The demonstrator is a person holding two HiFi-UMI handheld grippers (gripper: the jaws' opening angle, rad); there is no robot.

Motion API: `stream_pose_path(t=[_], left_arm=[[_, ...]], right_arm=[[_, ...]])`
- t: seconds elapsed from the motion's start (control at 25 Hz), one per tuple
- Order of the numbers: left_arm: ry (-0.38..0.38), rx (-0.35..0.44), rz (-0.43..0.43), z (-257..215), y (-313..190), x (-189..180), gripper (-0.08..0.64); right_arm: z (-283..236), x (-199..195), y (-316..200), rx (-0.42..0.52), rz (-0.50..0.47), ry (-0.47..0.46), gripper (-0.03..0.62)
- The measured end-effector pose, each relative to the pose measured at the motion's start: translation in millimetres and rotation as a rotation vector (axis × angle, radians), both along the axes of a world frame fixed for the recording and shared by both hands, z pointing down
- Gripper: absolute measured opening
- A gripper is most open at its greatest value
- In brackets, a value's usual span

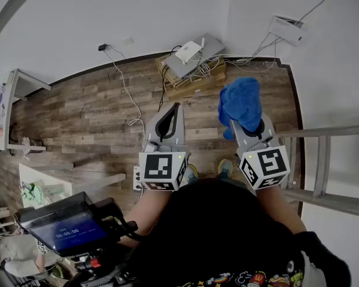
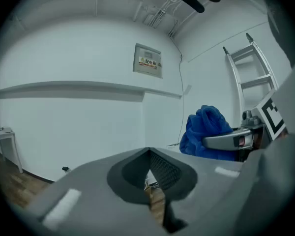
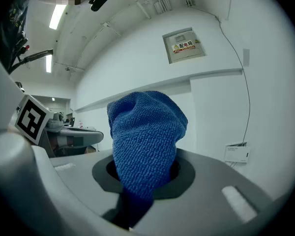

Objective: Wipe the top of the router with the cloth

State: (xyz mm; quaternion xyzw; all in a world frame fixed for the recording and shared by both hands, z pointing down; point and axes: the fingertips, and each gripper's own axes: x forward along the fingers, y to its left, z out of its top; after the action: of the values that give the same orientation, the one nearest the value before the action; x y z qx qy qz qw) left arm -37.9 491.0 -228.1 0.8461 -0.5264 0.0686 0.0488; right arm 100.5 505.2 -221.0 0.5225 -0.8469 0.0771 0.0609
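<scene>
A blue cloth [image 1: 240, 103] is bunched up in my right gripper [image 1: 249, 126], whose jaws are shut on it; the cloth [image 3: 145, 139] fills the right gripper view. The white router [image 1: 189, 51] lies on a grey box atop cardboard against the far wall, well ahead of both grippers. My left gripper [image 1: 169, 116] is held level beside the right one, jaws shut, nothing between them. In the left gripper view the cloth [image 2: 206, 132] and right gripper show at the right.
Cables [image 1: 127, 91] run across the wooden floor from a wall socket to the router stack. A ladder [image 1: 329, 160] leans at the right. A wall-mounted white box [image 1: 285, 28] sits up right. A screen device [image 1: 66, 229] is at lower left.
</scene>
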Motion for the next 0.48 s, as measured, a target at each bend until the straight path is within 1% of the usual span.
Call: stream_pose_path(t=[0.24, 0.48], left_arm=[[0.011, -0.008, -0.003, 1, -4, 1, 0.000], [0.023, -0.009, -0.001, -15, -10, 12, 0.000]], right_arm=[[0, -2, -2, -0.007, -0.019, -0.005, 0.115], [-14, 2, -1, -0.025, -0.056, -0.021, 0.121]])
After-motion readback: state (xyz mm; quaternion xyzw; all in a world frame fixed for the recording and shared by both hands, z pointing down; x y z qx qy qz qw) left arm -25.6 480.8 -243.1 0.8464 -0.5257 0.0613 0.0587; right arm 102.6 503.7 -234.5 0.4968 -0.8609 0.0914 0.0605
